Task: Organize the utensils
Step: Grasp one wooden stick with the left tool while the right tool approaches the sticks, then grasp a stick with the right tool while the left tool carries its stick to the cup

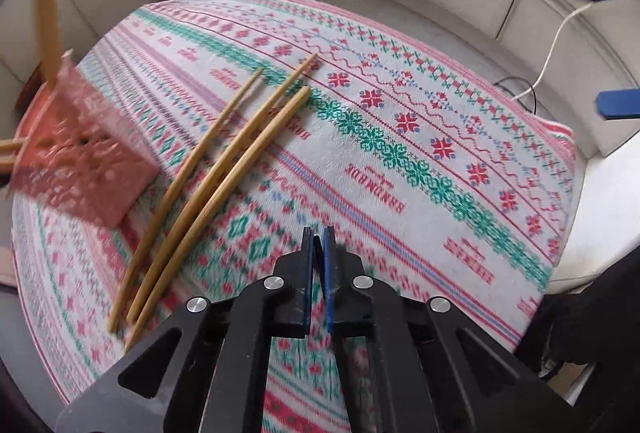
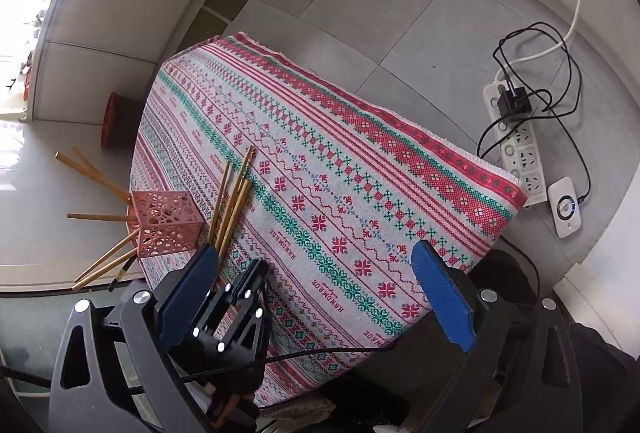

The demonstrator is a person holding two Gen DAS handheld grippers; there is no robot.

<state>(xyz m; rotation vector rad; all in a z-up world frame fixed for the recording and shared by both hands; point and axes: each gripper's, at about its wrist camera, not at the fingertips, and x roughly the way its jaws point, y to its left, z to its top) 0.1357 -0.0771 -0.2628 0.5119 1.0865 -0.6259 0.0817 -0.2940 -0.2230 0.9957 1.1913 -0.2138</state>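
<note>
A small table draped in a patterned cloth [image 2: 360, 193] of red, green and white bands fills both views, standing on a grey tiled floor [image 2: 360, 13]. In the right wrist view the right gripper [image 2: 316, 293] tilts steeply down over the near edge of the cloth, its blue pads [image 2: 444, 297] spread wide at about 5 and 7 o'clock with nothing between them. The left gripper [image 2: 236, 285] sits at about 7 o'clock there, also pitched steeply down, its tip just short of the near ends of the loose chopsticks; in its own view the left gripper [image 1: 319, 245] has its jaws pressed together with only a sliver between the blue pads and nothing caught in them, hanging over bare cloth to the right of the sticks. A pink perforated holder [image 2: 164, 223] stands on the left edge of the table at about 9 o'clock, with several chopsticks [image 2: 100, 177] leaning out of it over the floor. Three loose chopsticks [image 1: 212, 185] lie side by side on the cloth just beside the holder, running from about 7 o'clock toward the centre in the left wrist view. A white power strip [image 2: 516, 137] with black cables lies on the floor at about 2 o'clock.
</note>
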